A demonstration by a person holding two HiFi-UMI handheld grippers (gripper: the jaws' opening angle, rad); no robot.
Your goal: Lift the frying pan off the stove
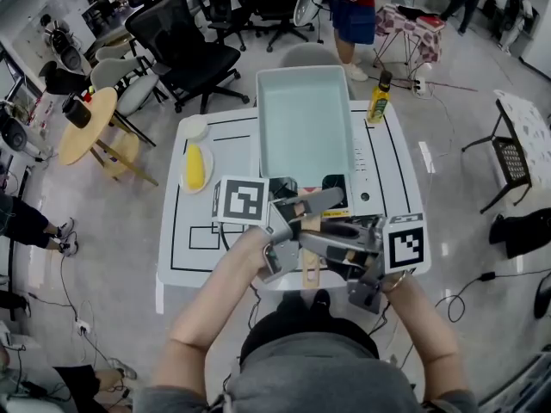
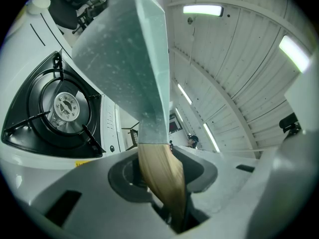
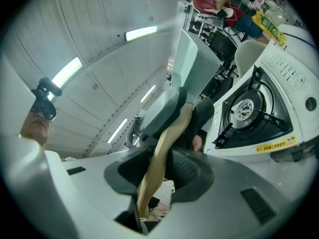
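Observation:
The frying pan (image 1: 306, 127) is pale teal and square, with a wooden handle (image 1: 310, 265). It hangs in the air above the white table, tilted, and covers most of the stove (image 1: 337, 188). My left gripper (image 1: 301, 218) and my right gripper (image 1: 331, 246) are both shut on the handle, side by side. In the left gripper view the handle (image 2: 162, 178) runs up between the jaws of the left gripper (image 2: 159, 183) to the pan's underside (image 2: 124, 59), and the bare burner (image 2: 65, 108) lies beside it. In the right gripper view the right gripper (image 3: 154, 183) grips the handle (image 3: 167, 153), with the burner (image 3: 246, 108) uncovered.
A plate with a yellow item (image 1: 196, 169) and a small white dish (image 1: 195, 128) sit on the table's left. A yellow oil bottle (image 1: 379, 97) stands at the back right corner. Office chairs (image 1: 185, 46), a round wooden table (image 1: 86, 123) and a standing person (image 1: 353, 7) surround the table.

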